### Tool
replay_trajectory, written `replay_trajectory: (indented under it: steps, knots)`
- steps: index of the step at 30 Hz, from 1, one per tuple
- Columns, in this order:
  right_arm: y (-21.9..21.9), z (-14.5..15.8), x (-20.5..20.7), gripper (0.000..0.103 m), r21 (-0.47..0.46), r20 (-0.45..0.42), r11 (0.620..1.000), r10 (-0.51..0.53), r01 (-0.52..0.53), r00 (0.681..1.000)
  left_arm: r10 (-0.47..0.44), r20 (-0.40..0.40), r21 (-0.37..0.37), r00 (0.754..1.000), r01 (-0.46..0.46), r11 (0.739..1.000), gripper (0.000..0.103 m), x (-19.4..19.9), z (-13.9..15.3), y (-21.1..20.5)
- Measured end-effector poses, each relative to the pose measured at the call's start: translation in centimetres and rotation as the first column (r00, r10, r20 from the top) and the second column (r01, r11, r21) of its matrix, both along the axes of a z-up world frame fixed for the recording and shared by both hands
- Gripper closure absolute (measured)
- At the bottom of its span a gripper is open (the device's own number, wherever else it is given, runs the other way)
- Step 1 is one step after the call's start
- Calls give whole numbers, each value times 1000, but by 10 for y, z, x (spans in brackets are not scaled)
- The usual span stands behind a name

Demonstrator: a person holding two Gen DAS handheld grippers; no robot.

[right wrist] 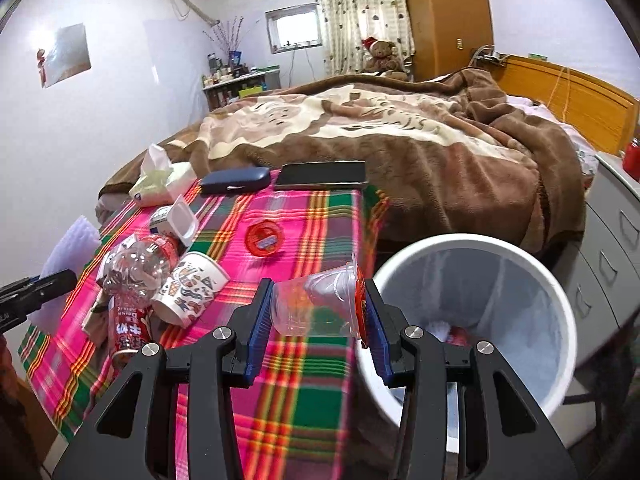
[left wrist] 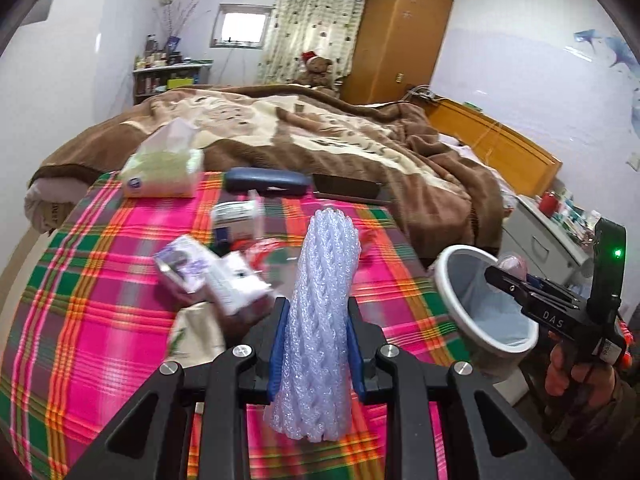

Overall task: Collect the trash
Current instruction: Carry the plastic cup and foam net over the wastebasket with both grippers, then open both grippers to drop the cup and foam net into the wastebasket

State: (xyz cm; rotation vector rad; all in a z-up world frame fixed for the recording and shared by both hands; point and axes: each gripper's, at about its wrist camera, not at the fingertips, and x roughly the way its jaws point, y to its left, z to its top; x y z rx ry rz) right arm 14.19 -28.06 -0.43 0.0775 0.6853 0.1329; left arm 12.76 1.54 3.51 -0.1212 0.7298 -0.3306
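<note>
My left gripper (left wrist: 316,344) is shut on a white foam net sleeve (left wrist: 324,280) that stands up between the blue pads, above the plaid tablecloth (left wrist: 100,320). My right gripper (right wrist: 316,320) is shut on a crushed clear plastic cup (right wrist: 312,304) with a red-orange rim, held at the table's edge just left of the white trash bin (right wrist: 560,300). In the left wrist view the right gripper (left wrist: 500,274) hovers over the bin's rim (left wrist: 448,280). Loose on the cloth lie a crushed clear bottle (right wrist: 136,264), a patterned paper cup (right wrist: 192,284), a red can (right wrist: 128,332), a yogurt tub (right wrist: 176,220) and a red lid (right wrist: 264,238).
A tissue pack (right wrist: 160,184), a dark glasses case (right wrist: 234,180) and a phone (right wrist: 322,174) lie along the table's far edge. Behind it is a bed with a brown blanket (right wrist: 400,140). A white drawer cabinet (right wrist: 612,240) stands right of the bin, which is lined and holds some scraps.
</note>
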Motion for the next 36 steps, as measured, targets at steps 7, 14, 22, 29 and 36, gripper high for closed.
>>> replay_trajectory:
  steps: [7, 14, 22, 29, 36]
  knots:
    - [-28, 2, -9, 59, -1, 8, 998, -63, 63, 998, -111, 5, 3, 994, 111, 994, 76, 3, 4, -56]
    - [-54, 0, -14, 59, 3, 10, 994, -113, 113, 993, -202, -2, 12, 979, 202, 979, 76, 7, 2, -109]
    - [-86, -6, -15, 59, 3, -11, 986, -164, 164, 986, -295, -26, 29, 955, 295, 955, 76, 16, -10, -172]
    - [-111, -20, -13, 59, -3, -51, 978, -210, 210, 976, -359, -65, 39, 931, 362, 931, 76, 25, -26, -216]
    - [-128, -35, -9, 59, -1, -99, 973, -229, 230, 968, -396, -88, 55, 914, 401, 914, 76, 29, -40, -249]
